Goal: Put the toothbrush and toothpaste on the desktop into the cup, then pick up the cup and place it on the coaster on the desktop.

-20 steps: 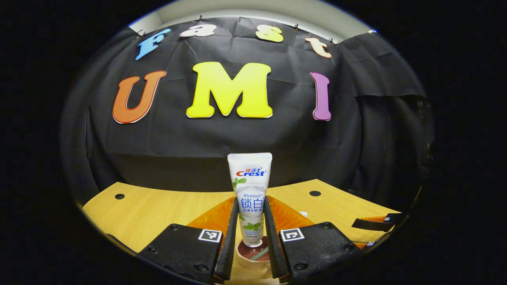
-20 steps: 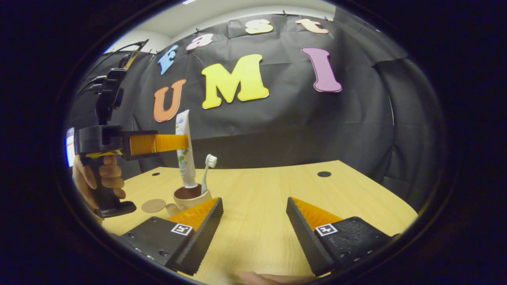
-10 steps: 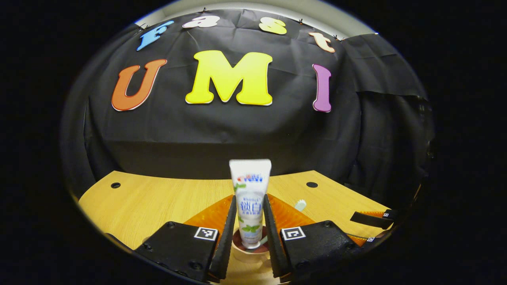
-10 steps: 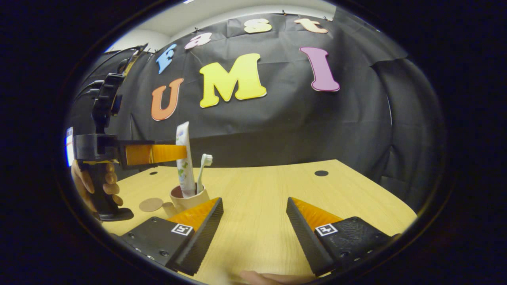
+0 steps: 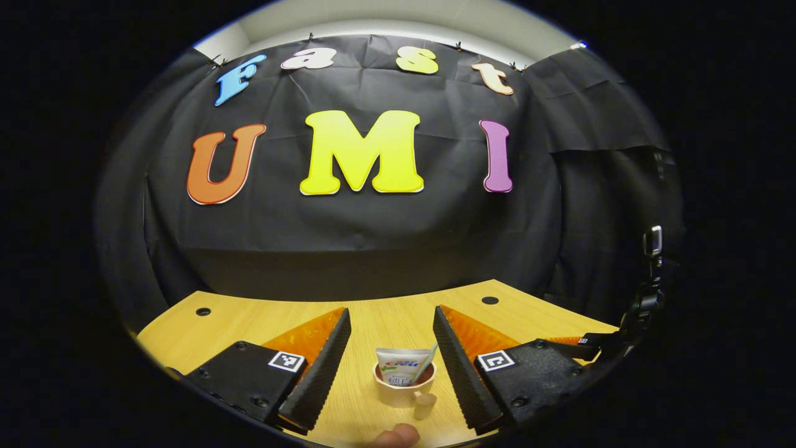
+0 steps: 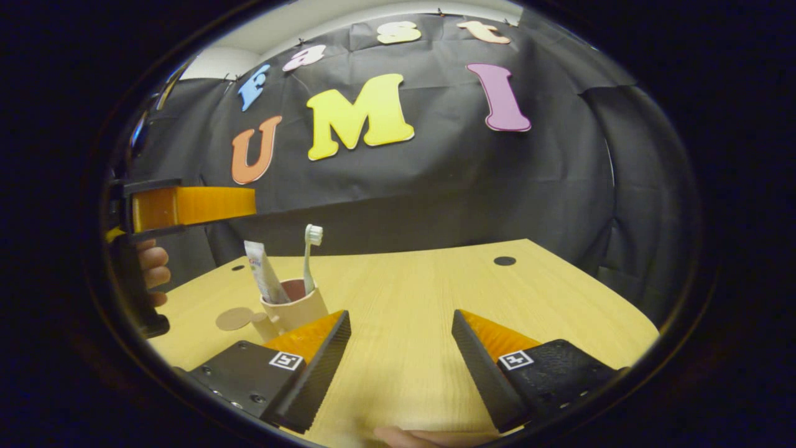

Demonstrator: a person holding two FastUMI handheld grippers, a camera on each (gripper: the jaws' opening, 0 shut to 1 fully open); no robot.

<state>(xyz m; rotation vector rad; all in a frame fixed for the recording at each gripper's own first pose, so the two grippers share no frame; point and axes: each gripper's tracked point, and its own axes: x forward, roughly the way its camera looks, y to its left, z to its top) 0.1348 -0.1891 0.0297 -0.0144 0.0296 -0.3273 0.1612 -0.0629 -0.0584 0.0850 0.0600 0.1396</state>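
Observation:
A beige cup [image 5: 404, 391] stands on the wooden desktop [image 5: 249, 323], below and between the fingers of my left gripper [image 5: 391, 313], which is open and holds nothing. The white toothpaste tube [image 5: 401, 368] leans inside the cup beside the toothbrush handle [image 5: 426, 365]. In the right gripper view the cup [image 6: 297, 309] holds the tilted toothpaste [image 6: 263, 280] and the upright toothbrush [image 6: 309, 258]. A round brown coaster [image 6: 234, 318] lies just left of it. The left gripper [image 6: 193, 205] hovers above the cup's left side. My right gripper [image 6: 399, 314] is open over bare desktop, to the right of the cup.
The desktop [image 6: 435, 280] has small dark holes [image 6: 504, 261] near its back edge, where the black cloth wall rises. A hand [image 6: 152, 258] grips the left gripper's handle. The right gripper [image 5: 584, 341] lies low at the far right in the left gripper view.
My left gripper has opened and let go of the toothpaste, which dropped into the cup and now leans there. The left gripper has lifted and drawn back. The right gripper has hardly moved.

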